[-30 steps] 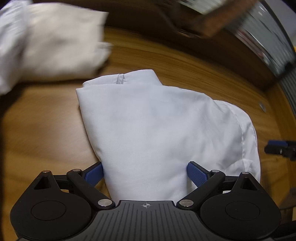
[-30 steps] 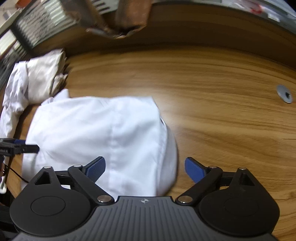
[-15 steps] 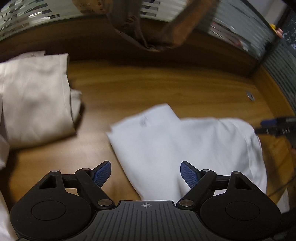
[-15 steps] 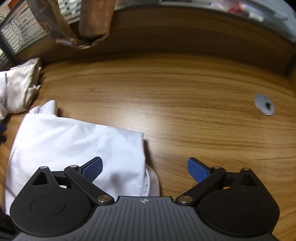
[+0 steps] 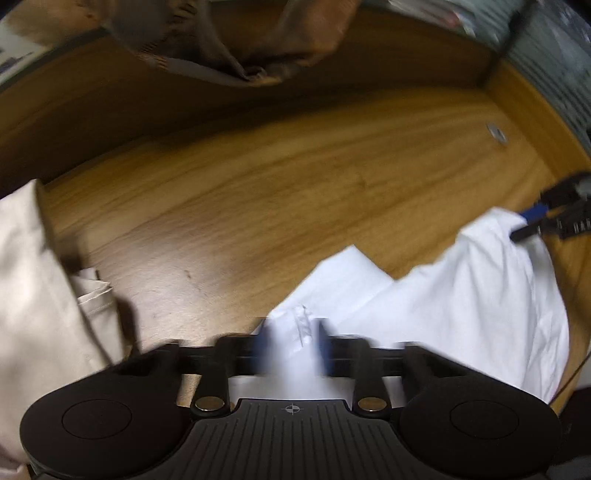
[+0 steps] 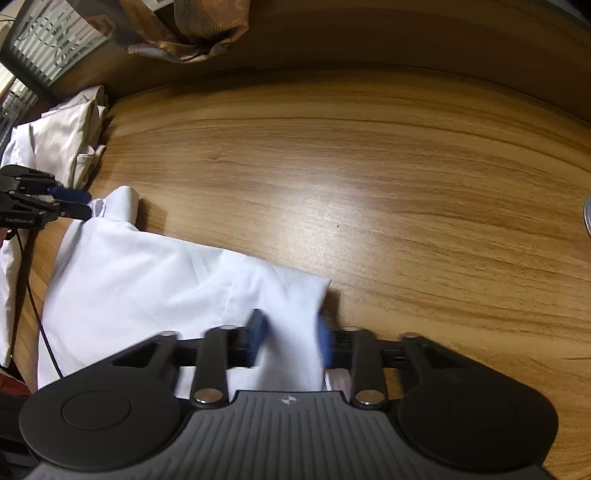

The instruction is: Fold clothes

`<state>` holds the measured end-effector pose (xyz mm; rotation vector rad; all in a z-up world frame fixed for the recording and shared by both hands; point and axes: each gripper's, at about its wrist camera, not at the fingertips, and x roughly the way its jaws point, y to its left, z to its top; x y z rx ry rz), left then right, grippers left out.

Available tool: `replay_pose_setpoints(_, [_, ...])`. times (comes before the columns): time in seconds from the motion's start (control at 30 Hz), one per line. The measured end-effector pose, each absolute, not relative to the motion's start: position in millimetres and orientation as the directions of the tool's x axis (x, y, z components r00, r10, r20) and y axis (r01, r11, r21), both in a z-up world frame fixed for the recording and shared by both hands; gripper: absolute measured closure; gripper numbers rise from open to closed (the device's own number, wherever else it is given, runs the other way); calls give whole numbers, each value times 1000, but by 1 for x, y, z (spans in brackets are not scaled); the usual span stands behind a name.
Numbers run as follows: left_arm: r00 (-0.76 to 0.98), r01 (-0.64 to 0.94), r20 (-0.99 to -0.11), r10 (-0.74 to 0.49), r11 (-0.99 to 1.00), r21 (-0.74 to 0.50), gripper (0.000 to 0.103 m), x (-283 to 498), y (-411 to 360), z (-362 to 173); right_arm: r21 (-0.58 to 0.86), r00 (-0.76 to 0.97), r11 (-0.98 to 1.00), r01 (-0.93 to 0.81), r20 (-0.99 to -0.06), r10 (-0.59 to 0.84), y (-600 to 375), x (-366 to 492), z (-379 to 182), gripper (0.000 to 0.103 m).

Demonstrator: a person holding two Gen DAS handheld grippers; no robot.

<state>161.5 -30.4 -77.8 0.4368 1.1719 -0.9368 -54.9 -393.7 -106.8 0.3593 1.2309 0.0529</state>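
A folded white garment (image 5: 461, 306) lies on the wooden table (image 5: 258, 206); it also shows in the right wrist view (image 6: 147, 273). My left gripper (image 5: 291, 345) is closing on its left end, with cloth between the blue pads. My right gripper (image 6: 290, 334) is closing on its right end, also with cloth between the pads. Each gripper shows in the other's view, the left gripper (image 6: 70, 203) at one corner and the right gripper (image 5: 532, 221) at the other. Both left wrist frames are blurred by motion.
A pile of cream and white clothes (image 6: 70, 136) lies at the table's left end, also seen in the left wrist view (image 5: 40, 295). A brown patterned cloth (image 6: 184, 33) hangs over the back edge. A round metal grommet (image 5: 496, 133) sits in the tabletop at the right.
Both grippers went from wide open to closed on the garment's two ends. The garment now sits lower and nearer in both views.
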Motion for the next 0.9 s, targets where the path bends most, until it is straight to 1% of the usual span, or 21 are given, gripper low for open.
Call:
replay_pose_setpoints(0.13, [151, 816, -905, -397, 567, -112, 101, 152, -26, -72, 273, 353, 950, 152, -913, 206, -386, -56, -101, 85])
replay_pose_setpoints(0.17, [178, 810, -900, -398, 579, -96, 101, 150, -25, -69, 267, 362, 951, 156, -911, 196, -385, -58, -97, 90])
replay_pose_setpoints(0.2, [201, 800, -894, -401, 593, -86, 101, 151, -22, -66, 261, 372, 952, 159, -909, 187, -384, -59, -94, 92])
replay_pose_setpoints(0.27, [242, 779, -881, -405, 622, -72, 101, 154, -18, -60, 254, 395, 953, 168, -903, 171, -383, -64, -85, 93])
replay_pose_setpoints(0.33, [220, 775, -883, -414, 624, -99, 99, 160, -15, -60, 243, 418, 955, 173, -896, 152, -382, -69, -76, 94])
replay_pose_setpoints(0.37, [204, 774, -885, -419, 622, -116, 95, 163, -14, -60, 239, 431, 955, 175, -891, 144, -381, -71, -71, 96])
replay_pose_setpoints(0.4, [183, 778, -887, -423, 614, -133, 86, 164, -14, -62, 239, 447, 954, 180, -884, 137, -382, -74, -65, 96])
replay_pose_setpoints(0.43, [159, 783, -890, -427, 603, -149, 79, 165, -15, -63, 239, 463, 953, 183, -876, 131, -383, -77, -59, 96])
replay_pose_setpoints(0.47, [135, 788, -892, -431, 592, -166, 61, 166, -16, -65, 243, 479, 952, 185, -868, 128, -383, -79, -52, 97])
replay_pose_setpoints(0.5, [124, 792, -893, -433, 585, -173, 47, 166, -17, -67, 245, 489, 952, 184, -863, 127, -383, -81, -46, 97])
replay_pose_setpoints(0.53, [118, 796, -893, -434, 579, -176, 47, 166, -20, -70, 247, 500, 952, 184, -857, 126, -384, -83, -41, 97])
replay_pose_setpoints(0.63, [88, 799, -894, -439, 567, -200, 48, 165, -25, -77, 243, 514, 953, 182, -849, 119, -381, -88, -32, 97])
replay_pose_setpoints(0.67, [80, 799, -897, -435, 565, -203, 51, 164, -27, -80, 240, 516, 953, 182, -849, 115, -380, -89, -30, 97])
replay_pose_setpoints(0.7, [72, 800, -900, -431, 564, -206, 59, 163, -29, -82, 234, 516, 954, 185, -850, 109, -378, -91, -29, 97])
replay_pose_setpoints(0.73, [70, 802, -902, -426, 562, -203, 63, 162, -30, -84, 231, 515, 954, 190, -851, 104, -376, -92, -29, 97])
replay_pose_setpoints(0.77, [70, 804, -904, -422, 560, -199, 81, 161, -31, -85, 230, 516, 953, 195, -851, 100, -374, -94, -29, 97])
replay_pose_setpoints(0.8, [78, 807, -904, -420, 560, -190, 92, 159, -31, -84, 229, 518, 953, 199, -850, 96, -374, -96, -29, 98])
replay_pose_setpoints(0.9, [107, 794, -893, -438, 578, -189, 98, 157, -25, -79, 229, 527, 950, 212, -845, 86, -372, -102, -27, 98])
